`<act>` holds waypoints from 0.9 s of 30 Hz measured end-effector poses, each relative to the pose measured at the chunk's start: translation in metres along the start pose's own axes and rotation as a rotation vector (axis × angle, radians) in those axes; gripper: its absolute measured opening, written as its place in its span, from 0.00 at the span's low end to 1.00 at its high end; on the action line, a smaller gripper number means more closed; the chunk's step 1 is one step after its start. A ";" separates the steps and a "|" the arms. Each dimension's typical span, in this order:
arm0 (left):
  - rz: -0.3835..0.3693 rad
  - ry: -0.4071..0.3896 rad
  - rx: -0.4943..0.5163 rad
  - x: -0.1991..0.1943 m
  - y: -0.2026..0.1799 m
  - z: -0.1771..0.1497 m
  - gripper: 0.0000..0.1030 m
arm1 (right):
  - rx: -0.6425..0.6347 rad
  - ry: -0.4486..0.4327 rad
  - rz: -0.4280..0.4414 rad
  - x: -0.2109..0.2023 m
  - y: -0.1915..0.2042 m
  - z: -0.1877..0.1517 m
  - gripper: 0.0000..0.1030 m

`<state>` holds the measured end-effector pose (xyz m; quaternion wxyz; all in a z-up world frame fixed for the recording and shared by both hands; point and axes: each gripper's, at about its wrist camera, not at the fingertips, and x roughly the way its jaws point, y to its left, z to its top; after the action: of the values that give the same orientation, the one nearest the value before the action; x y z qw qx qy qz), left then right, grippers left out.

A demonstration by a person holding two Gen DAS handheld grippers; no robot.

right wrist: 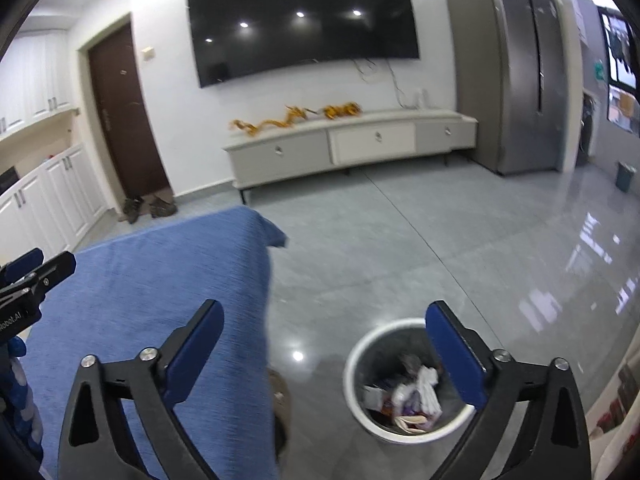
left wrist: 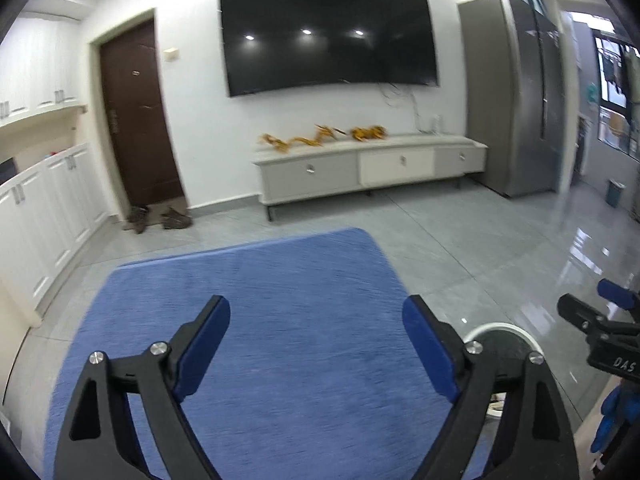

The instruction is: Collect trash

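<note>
A round trash bin [right wrist: 360, 360] with a white rim stands on the floor right of the table, holding crumpled wrappers and paper [right wrist: 416, 392]. My right gripper [right wrist: 324, 320] is open and empty, above the gap between the table edge and the bin. My left gripper [left wrist: 316, 312] is open and empty above the blue tablecloth [left wrist: 280, 300]. The bin's rim [left wrist: 500, 326] shows behind my left gripper's right finger. The right gripper [left wrist: 592, 316] shows at the right edge of the left wrist view; the left gripper [right wrist: 36, 272] shows at the left edge of the right wrist view.
A blue-clothed table [right wrist: 140, 280] fills the lower left. Grey tiled floor [right wrist: 440, 240] stretches to a low TV cabinet [right wrist: 348, 140] under a wall TV [right wrist: 304, 20]. A fridge [right wrist: 516, 68] stands right; a brown door [right wrist: 120, 120] with shoes [right wrist: 148, 208] left.
</note>
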<state>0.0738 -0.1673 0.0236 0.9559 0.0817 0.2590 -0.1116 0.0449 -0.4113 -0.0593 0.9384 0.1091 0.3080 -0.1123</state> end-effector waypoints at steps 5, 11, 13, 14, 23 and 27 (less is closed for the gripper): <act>0.060 -0.027 -0.032 -0.026 0.040 -0.007 0.87 | -0.071 -0.036 0.025 -0.020 0.046 0.007 1.00; 0.108 -0.069 -0.077 -0.058 0.071 -0.016 0.87 | -0.121 -0.082 0.051 -0.044 0.084 0.014 1.00; 0.122 -0.090 -0.090 -0.069 0.079 -0.019 0.89 | -0.139 -0.100 0.053 -0.054 0.093 0.016 1.00; 0.126 -0.097 -0.094 -0.072 0.080 -0.019 0.92 | -0.148 -0.109 0.052 -0.058 0.097 0.016 1.00; 0.160 -0.183 -0.136 -0.122 0.100 -0.030 1.00 | -0.189 -0.179 0.027 -0.101 0.121 0.009 1.00; 0.162 -0.201 -0.146 -0.141 0.104 -0.036 1.00 | -0.199 -0.202 0.025 -0.117 0.126 0.008 1.00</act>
<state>-0.0349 -0.0351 0.0756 0.9863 0.0211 0.1621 -0.0225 -0.0076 -0.2765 0.0351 0.9722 0.0073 0.2201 -0.0801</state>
